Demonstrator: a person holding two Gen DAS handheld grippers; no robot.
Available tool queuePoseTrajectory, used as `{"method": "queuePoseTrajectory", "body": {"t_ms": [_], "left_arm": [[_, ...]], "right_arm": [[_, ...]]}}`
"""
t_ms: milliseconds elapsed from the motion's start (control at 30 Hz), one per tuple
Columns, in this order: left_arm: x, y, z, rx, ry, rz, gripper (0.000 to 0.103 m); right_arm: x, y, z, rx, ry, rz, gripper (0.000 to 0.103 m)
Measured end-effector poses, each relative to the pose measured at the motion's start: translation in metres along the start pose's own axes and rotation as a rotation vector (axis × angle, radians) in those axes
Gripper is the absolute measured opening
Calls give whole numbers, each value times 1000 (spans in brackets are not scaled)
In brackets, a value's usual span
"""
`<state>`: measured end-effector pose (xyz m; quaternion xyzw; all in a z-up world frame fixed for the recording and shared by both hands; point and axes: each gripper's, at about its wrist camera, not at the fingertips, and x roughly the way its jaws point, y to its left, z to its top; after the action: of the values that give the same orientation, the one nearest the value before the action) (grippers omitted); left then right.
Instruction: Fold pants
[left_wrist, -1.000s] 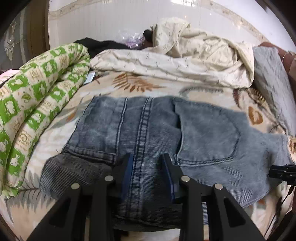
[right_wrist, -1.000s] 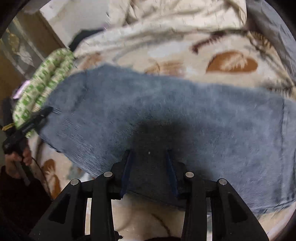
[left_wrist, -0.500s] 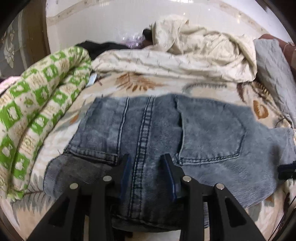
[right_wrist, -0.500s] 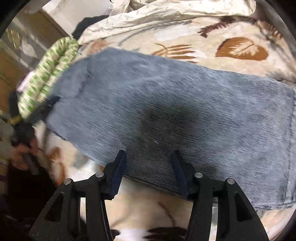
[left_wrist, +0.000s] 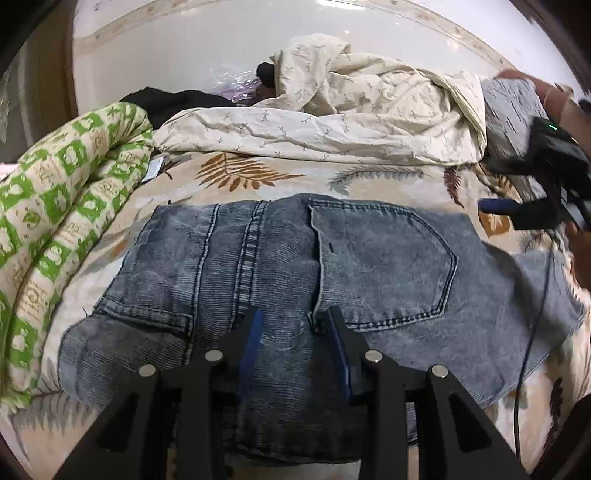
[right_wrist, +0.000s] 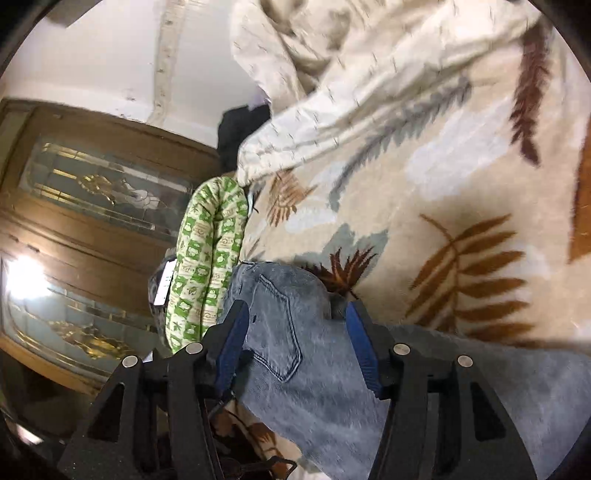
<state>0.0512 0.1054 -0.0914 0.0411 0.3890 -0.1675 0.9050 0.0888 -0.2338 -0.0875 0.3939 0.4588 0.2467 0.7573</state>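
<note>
Pinning the faded blue denim pants (left_wrist: 280, 266) flat on the leaf-print blanket (left_wrist: 258, 177) with left gripper (left_wrist: 291, 325) parted

Raising right gripper (right_wrist: 295, 325), likewise parted and empty, probably readying the next fold

Leaf-print blanket (left_wrist: 369, 177), rolled green patterned quilt (left_wrist: 66, 206), crumpled cream sheet (left_wrist: 351, 110), wooden cabinet (right_wrist: 92, 221)

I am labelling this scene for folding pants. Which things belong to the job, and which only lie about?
Belong to the job:
jeans
left gripper
right gripper

Only lying about:
green quilt
cream sheet
leaf-print blanket
black garment
</note>
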Motion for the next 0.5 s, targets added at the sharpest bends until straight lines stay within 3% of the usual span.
{"method": "queuePoseTrajectory", "body": {"t_ms": [133,367,500], "left_arm": [[0,4,-1,-13,4,-21,38],[-5,3,0,-21,-4,-47,44],[-6,-2,1,-3,-9,-45,44]], "right_arm": [[23,-13,7,46,68,56,56],[56,-5,-14,-3,296,-13,56],[65,5,-23,-37,336,45,68]]}}
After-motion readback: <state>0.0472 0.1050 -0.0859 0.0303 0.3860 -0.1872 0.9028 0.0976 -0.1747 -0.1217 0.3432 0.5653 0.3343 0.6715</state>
